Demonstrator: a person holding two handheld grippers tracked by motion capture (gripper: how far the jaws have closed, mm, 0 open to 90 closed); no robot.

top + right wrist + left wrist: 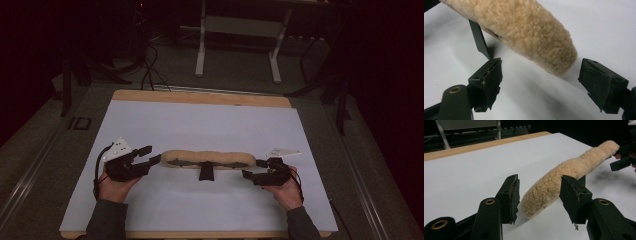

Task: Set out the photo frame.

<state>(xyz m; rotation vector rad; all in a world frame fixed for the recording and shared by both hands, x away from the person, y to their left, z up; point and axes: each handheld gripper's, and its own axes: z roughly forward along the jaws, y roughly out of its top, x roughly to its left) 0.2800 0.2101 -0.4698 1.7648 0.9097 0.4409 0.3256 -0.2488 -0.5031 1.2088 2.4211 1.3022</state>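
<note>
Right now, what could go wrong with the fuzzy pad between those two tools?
The left tool stands open around one tip of the fleece pad; closing there might pinch only fluff, which could slip out. The right tool is also open at the other tip. The black strap hanging under the pad might snag a jaw.

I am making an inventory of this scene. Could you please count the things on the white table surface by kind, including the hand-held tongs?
Fleece pad, tan and long, with a black strap: 1
Tongs, black, open, one at each end of the pad: 2 (left tongs, right tongs)
Total: 3
</note>
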